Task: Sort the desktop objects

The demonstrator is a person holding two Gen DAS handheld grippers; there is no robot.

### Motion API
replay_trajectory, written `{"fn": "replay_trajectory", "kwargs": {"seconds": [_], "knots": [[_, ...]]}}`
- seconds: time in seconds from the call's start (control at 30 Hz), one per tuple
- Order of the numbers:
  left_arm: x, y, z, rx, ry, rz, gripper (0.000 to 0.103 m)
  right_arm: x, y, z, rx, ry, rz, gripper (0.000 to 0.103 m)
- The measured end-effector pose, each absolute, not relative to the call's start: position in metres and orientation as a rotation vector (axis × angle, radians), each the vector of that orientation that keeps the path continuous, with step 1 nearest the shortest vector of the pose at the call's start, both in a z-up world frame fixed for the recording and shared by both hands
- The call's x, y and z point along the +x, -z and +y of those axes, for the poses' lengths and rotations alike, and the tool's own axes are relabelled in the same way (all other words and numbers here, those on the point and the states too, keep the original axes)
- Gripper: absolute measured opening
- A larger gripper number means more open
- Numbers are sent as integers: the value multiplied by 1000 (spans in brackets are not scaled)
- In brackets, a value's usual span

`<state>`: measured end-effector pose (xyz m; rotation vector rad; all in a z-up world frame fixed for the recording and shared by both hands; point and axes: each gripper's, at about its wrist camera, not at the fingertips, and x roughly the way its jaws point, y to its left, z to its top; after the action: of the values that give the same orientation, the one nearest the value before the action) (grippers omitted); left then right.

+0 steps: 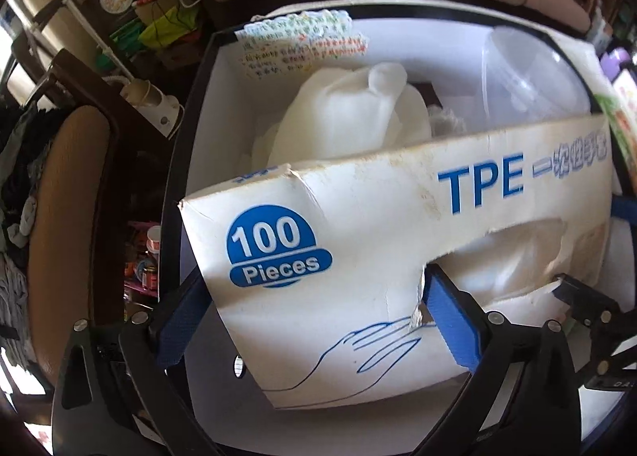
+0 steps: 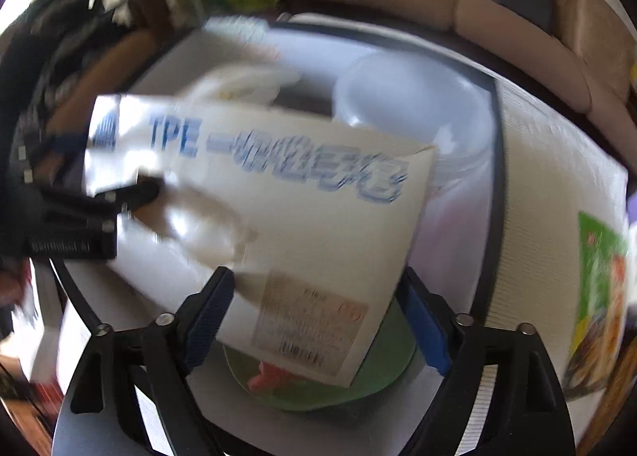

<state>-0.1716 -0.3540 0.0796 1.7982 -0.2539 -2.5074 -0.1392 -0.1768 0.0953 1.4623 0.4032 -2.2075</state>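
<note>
A white glove box [image 1: 378, 217] printed "TPE" and "100 Pieces", with a torn oval opening, lies tilted across a white bin with a black rim [image 1: 175, 177]. My left gripper [image 1: 316, 273] straddles the box's left end: one blue pad sits beside the end edge and the other finger [image 1: 450, 316] pokes into the torn opening. Its jaws stand wide and look open. In the blurred right wrist view, my right gripper [image 2: 314, 273] straddles the labelled end of the glove box [image 2: 302, 217]. A gap shows at its right pad, so it is open.
Inside the bin are crumpled white plastic [image 1: 358, 117], a clear tub [image 1: 537, 77], printed paper [image 1: 302, 38] and, under the box, a green dish [image 2: 318, 396] with something red. A ribbed white mat [image 2: 557, 197] and a green packet [image 2: 597, 296] lie to the right. Beige cushions [image 2: 517, 30] are behind.
</note>
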Motion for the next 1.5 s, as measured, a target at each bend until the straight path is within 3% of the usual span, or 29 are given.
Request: {"fn": "replay_trajectory", "kwargs": {"seconds": [0.17, 0.37, 0.5, 0.63, 0.8, 0.93, 1.13, 1.23, 1.33, 1.5], "knots": [[-163, -105, -360, 1733, 2567, -235, 102, -132, -118, -173, 1414, 2210, 529, 87], [-166, -138, -376, 1600, 2650, -77, 103, -155, -177, -161, 1098, 2330, 359, 88], [-180, -136, -381, 1603, 2735, 96, 103, -192, -155, -174, 1220, 2167, 214, 87], [-202, -115, -387, 1696, 2730, 278, 103, -195, -130, -183, 1302, 2154, 277, 86], [-216, -86, -373, 1796, 2659, 145, 103, -171, -127, -187, 1295, 2117, 352, 86], [-205, -87, -366, 1833, 2658, 179, 103, -167, -127, -190, 1349, 2105, 412, 86], [-185, -115, -375, 1760, 2696, 125, 103, -161, -144, -156, 1361, 2136, 210, 85], [-183, -120, -397, 1752, 2667, 180, 103, -154, -157, -132, 1322, 2158, 85, 86], [-183, -115, -414, 1801, 2648, 213, 103, -144, -169, -122, 1273, 2175, 93, 86], [-174, -98, -405, 1868, 2642, 63, 103, -138, -177, -125, 1183, 2086, -8, 86]]}}
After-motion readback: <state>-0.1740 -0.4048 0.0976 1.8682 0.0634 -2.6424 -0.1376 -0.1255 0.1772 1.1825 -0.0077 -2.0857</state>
